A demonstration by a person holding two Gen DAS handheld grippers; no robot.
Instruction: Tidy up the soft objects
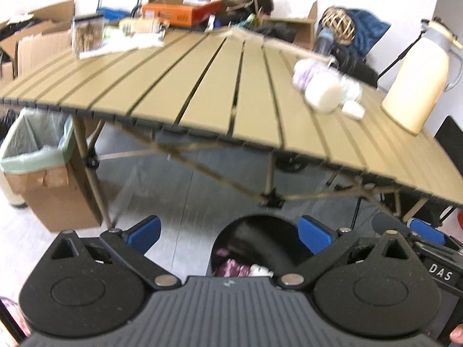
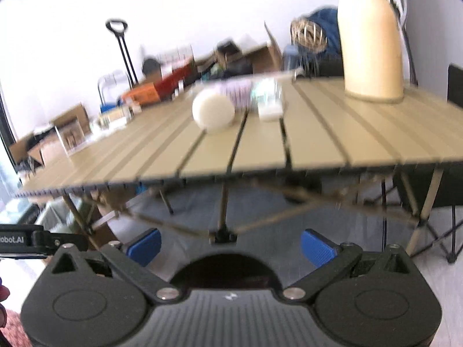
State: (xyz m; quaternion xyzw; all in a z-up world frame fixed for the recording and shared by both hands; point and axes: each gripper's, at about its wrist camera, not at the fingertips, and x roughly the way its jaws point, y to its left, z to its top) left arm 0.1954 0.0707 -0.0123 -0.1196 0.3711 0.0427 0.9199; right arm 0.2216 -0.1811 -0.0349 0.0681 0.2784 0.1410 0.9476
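While I hold my left gripper [image 1: 230,235] below the front edge of the bench [image 1: 202,92], its blue fingers [image 1: 144,232] stand wide apart with nothing between them. The soft objects [image 1: 327,86] lie in a blurred heap on the right part of the bench: a white roll, something pale purple behind it, and a small white pad beside it. A cream jug [image 1: 416,86] stands upright further right, near the heap but apart from it. Beneath the gripper sits a black bin [image 1: 260,248] with purple and white items inside. A cardboard box [image 1: 55,190] with a green liner rests on the floor at left.

From the right wrist view, my right gripper [image 2: 231,247] is likewise spread wide and empty, held low in front of the bench [image 2: 318,138]. The white roll [image 2: 213,111] lies nearest, the purple item [image 2: 238,94] touching behind it, the white pad [image 2: 270,112] just beside. The cream jug [image 2: 371,43] stands to their right.
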